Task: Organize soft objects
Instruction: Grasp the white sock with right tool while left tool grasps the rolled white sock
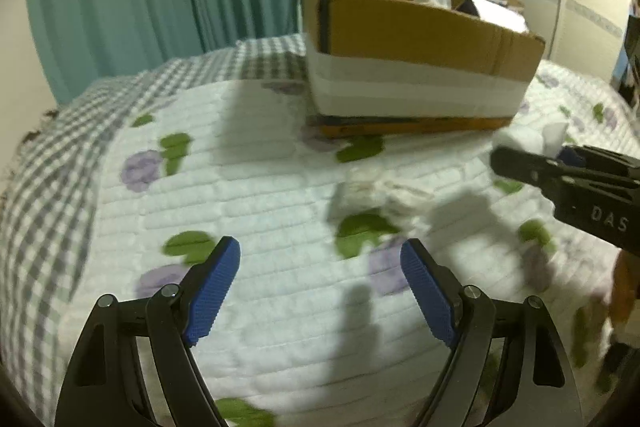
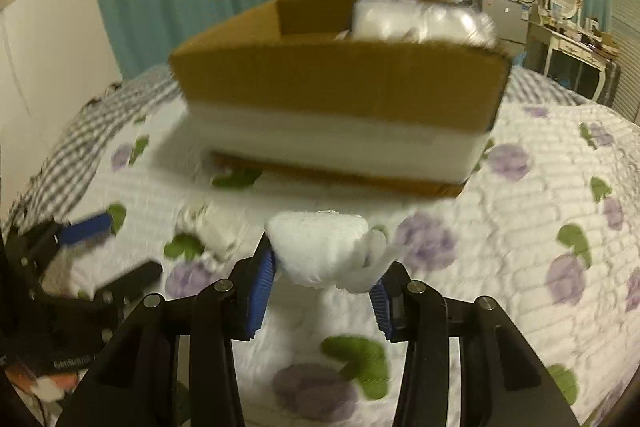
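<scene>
box (image 1: 416, 39) on bed (image 1: 260, 187), sock (image 1: 376, 193) before it

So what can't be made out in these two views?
- Cardboard box contents: both views; the near wall hides all but white and dark tops.
- White soft roll in the right gripper: right wrist view; motion blur leaves its type unclear.
- Crumpled white item on the quilt: blurred in both.
- Left gripper: jaws apart, empty.

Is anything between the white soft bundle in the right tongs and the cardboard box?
Nothing visible. The right tongs hold the white bundle above bare quilt, and the cardboard box stands straight ahead, top open.
</scene>
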`<state>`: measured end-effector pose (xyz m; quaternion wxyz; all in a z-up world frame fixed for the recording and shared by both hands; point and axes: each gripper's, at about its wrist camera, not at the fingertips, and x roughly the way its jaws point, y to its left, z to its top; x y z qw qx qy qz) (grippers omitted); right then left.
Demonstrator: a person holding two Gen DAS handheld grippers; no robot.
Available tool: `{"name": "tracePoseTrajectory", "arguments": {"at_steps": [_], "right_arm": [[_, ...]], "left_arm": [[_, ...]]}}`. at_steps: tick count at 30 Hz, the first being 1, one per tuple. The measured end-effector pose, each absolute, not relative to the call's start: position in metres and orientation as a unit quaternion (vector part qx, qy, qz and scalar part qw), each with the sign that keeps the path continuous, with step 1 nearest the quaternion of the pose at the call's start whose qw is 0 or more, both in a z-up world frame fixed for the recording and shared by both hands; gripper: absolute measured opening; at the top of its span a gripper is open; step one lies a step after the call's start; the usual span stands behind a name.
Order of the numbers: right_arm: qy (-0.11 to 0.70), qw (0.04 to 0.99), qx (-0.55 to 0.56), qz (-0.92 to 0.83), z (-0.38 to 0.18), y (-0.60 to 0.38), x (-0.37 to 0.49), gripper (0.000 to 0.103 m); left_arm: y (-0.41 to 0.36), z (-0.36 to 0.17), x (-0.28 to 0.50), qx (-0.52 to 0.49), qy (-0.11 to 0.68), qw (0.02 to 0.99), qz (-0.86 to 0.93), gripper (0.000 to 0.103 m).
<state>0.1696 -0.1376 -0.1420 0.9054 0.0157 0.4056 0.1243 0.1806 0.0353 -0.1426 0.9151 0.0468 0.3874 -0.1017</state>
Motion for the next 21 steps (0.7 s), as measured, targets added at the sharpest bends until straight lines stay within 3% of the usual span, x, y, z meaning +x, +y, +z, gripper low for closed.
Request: {"name": "tracePoseTrajectory", "arguments": {"at_steps": [18,20,21], "right_arm": [[0.411,0.905,0.062,0.096,-0.145,-0.188,0.197,0.043],[0.412,0.904,0.06,0.1,-0.145,-0.185,0.196,0.043],[0.412,0.904,0.058,0.102,-0.144,-0.183,0.195,0.043]], "left_arm": [[-0.005,-0.171,0.232,0.04,0.392,0.911,-0.118,0.081],[-0.004,-0.169,0.231,0.039,0.387,0.913,-0.121,0.074],[-0.002,-0.169,0.23,0.036,0.386,0.914,-0.12,0.059]]}}
